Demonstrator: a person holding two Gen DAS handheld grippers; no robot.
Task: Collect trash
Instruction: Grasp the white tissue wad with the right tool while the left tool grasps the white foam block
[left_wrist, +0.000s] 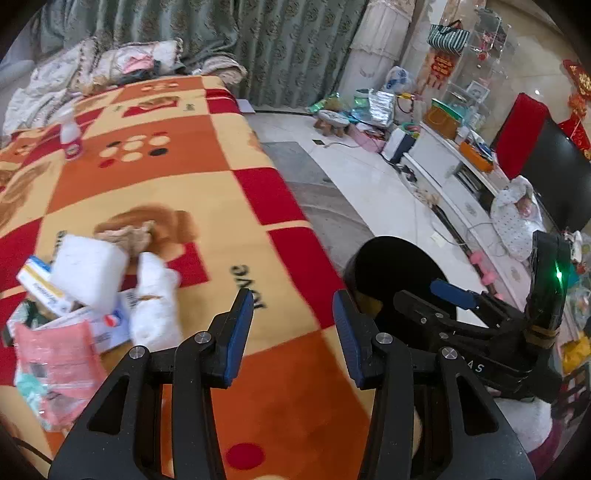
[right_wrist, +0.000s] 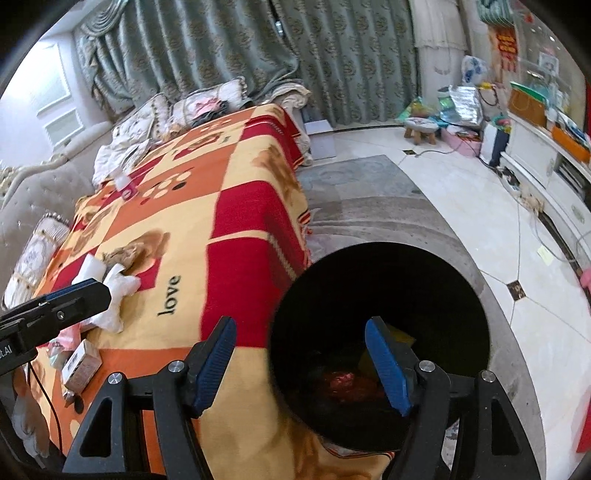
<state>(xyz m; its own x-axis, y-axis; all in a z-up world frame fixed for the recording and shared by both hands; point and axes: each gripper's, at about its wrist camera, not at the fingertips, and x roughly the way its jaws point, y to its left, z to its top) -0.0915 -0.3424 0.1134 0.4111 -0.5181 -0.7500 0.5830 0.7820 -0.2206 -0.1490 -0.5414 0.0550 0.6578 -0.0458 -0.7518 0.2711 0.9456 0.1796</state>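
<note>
A pile of trash lies on the patterned blanket (left_wrist: 155, 173): a white foam block (left_wrist: 88, 271), crumpled white tissue (left_wrist: 155, 295), a brown crumpled paper (left_wrist: 127, 232), a small carton (left_wrist: 35, 280) and a pink wrapper (left_wrist: 55, 365). My left gripper (left_wrist: 293, 328) is open and empty, to the right of the pile. A black trash bin (right_wrist: 380, 295) stands beside the bed with red and yellow trash inside. My right gripper (right_wrist: 301, 363) is open and empty over the bin's near rim. The tissue (right_wrist: 118, 286) and a small box (right_wrist: 81, 365) show in the right wrist view too.
A white bottle (left_wrist: 70, 138) stands far back on the blanket. Pillows (left_wrist: 122, 62) and curtains lie beyond. A grey rug (right_wrist: 362, 192), a small stool (right_wrist: 419, 129), bags and a white TV cabinet (right_wrist: 546, 166) are on the floor side to the right.
</note>
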